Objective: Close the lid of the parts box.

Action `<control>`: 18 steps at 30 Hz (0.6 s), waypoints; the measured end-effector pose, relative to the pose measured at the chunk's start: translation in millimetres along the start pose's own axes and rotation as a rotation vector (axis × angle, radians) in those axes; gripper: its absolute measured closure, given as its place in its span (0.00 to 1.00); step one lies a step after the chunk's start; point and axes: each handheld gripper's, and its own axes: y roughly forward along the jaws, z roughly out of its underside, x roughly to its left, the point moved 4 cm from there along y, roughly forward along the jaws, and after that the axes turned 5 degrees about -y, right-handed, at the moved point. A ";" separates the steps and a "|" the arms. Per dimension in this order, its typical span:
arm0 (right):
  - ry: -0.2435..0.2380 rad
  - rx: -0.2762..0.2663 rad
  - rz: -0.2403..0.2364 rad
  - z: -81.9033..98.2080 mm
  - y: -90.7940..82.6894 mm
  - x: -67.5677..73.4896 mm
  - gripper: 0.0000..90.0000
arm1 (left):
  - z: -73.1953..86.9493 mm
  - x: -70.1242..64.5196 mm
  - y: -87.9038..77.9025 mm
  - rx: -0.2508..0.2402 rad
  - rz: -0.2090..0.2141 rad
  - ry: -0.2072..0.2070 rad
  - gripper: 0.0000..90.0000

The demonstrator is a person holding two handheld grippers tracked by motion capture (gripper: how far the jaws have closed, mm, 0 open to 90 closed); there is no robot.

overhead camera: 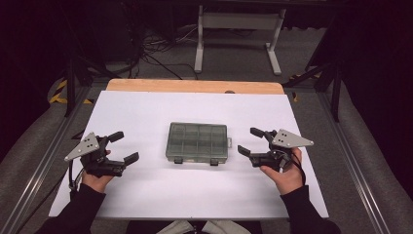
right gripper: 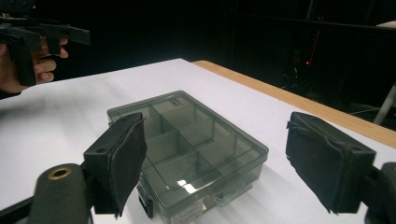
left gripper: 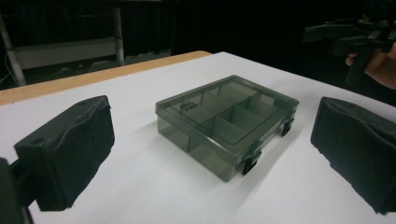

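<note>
Your left claw (overhead camera: 124, 147) and right claw (overhead camera: 249, 141) both stand wide apart, gripping nothing. The closed compartment box (overhead camera: 197, 142) lies flat on the bench (overhead camera: 146, 195) between them, touched by neither.

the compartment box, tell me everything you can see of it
The compartment box is a flat rectangular case of smoky translucent plastic. Inner dividers show through its closed lid, and two dark latches sit on the side facing the person. It lies flat at the middle of the white table. Nothing else touches it.

Black sleeves; each black hand-held gripper (overhead camera: 119, 147) (overhead camera: 250, 142) carries a grey three-cornered plate with small holes and padded jaws.
</note>
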 end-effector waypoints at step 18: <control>-0.018 -0.045 -0.045 32.4 -2.6 -0.2 0.14 | 26.5 10.0 0.8 -0.005 -0.032 -0.001 0.00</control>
